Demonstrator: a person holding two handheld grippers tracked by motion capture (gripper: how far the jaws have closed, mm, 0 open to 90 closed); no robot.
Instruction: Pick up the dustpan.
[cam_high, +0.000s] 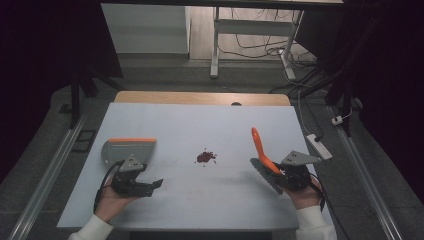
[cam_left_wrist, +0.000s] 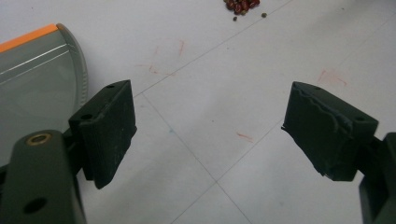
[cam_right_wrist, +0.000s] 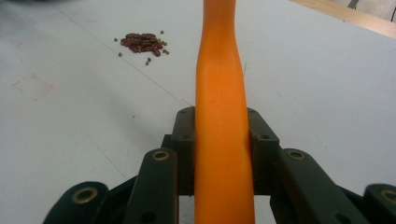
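A small pile of dark red beans lies in the middle of the white table. A grey dustpan with an orange edge sits flat at the left. My left gripper is just in front of the pan, its jaws wide apart over bare table. My right gripper is shut on the orange handle of a brush. The handle points away toward the far side, and the dark bristles rest low by the gripper.
A white power strip lies at the table's right edge. A wooden strip runs along the far edge, with desk legs and cables on the floor beyond. Faint red marks stain the tabletop.
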